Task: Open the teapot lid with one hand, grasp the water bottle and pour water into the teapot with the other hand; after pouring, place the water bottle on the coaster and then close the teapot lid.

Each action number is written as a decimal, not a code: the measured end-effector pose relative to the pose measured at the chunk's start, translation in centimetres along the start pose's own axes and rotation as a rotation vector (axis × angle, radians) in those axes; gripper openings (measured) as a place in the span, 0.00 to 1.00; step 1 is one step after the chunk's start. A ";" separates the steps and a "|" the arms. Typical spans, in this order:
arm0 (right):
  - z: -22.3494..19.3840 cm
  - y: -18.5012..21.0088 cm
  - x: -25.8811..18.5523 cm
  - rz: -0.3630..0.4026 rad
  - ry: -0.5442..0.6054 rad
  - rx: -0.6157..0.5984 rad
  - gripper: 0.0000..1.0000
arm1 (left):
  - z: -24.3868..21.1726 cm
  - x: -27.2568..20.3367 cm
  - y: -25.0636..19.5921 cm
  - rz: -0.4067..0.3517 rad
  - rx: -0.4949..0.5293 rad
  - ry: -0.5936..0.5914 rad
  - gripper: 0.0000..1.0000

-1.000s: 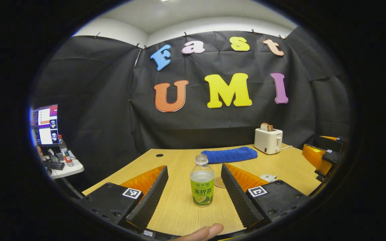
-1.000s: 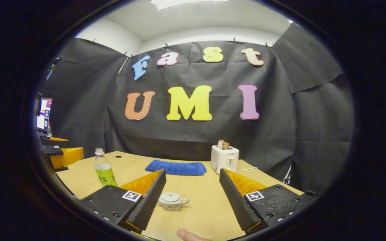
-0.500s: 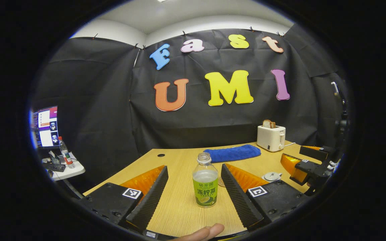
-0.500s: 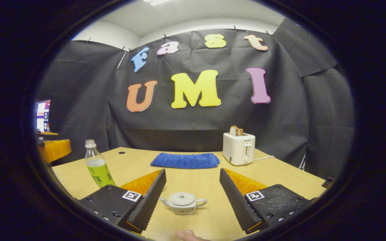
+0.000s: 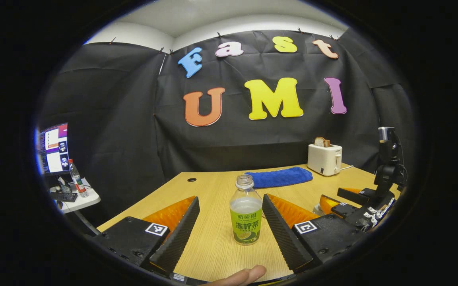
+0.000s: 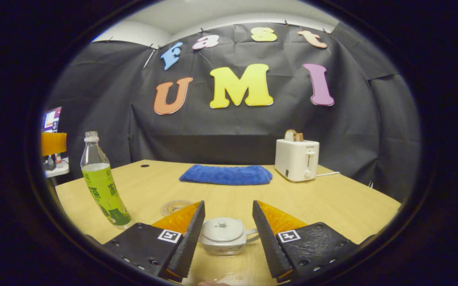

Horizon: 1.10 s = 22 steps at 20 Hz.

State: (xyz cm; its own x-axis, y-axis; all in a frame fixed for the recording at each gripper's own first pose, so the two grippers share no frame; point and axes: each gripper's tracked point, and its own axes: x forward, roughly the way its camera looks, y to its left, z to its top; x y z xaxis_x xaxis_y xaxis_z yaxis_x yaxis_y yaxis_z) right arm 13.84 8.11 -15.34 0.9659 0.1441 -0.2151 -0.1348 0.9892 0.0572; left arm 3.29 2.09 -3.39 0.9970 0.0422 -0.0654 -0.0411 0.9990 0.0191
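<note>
In the left gripper view, closest of all: a fingertip (image 5: 245, 275) poking in at the bottom edge, rest of the hand cut off. Just past it, the left gripper (image 5: 229, 228), its two ridged fingers (image 5: 177, 234) spread wide, holding nothing. Between them, nearer the right one and not touching either, one water bottle (image 5: 246, 215): clear plastic, round, upright on the wooden desk (image 5: 209, 246), no cap, green label, partly full of pale drink. Off to the right, the right gripper (image 5: 350, 202) low over the desk, partly cut off by the edge.

In the right gripper view, the right gripper (image 6: 225, 232) with fingers apart, empty. Between them, one small white teapot (image 6: 224, 236), round and shiny, lid (image 6: 222, 229) on with a little knob, handle pointing at the right finger; bottom hard to make out; touching or not, cannot tell. Spout hidden behind the left finger. Just past the left finger, one round flat coaster (image 6: 173, 206), partly hidden. Same bottle standing left of that.

Farther back, one soft blue towel (image 6: 226, 174), folded long. Beside it, one white boxy toaster (image 6: 296, 159) with bread (image 6: 292, 136) sticking out, count hard to tell. Far left, a small side table (image 5: 76, 198) with one more bottle (image 5: 74, 178) and a screen (image 5: 54, 147), all small and blurry.
</note>
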 end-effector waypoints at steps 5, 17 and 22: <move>-0.5 0.4 1.1 0.058 0.013 0.017 0.40 | -0.6 0.4 0.2 0.012 0.007 0.009 0.99; 3.0 0.6 0.3 0.048 -0.035 0.034 0.00 | -1.7 1.0 -1.2 -0.031 0.008 0.037 0.99; 6.4 0.0 -1.1 0.036 -0.089 0.030 0.00 | -2.5 1.4 -2.3 -0.066 -0.006 0.058 0.99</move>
State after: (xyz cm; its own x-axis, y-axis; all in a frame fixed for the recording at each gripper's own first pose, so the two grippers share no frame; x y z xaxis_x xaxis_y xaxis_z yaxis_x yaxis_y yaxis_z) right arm 14.22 7.84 -8.91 0.9765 0.1754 -0.1250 -0.1645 0.9820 0.0928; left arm 4.63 -0.12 -6.01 0.9920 -0.0227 -0.1238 0.0237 0.9997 0.0068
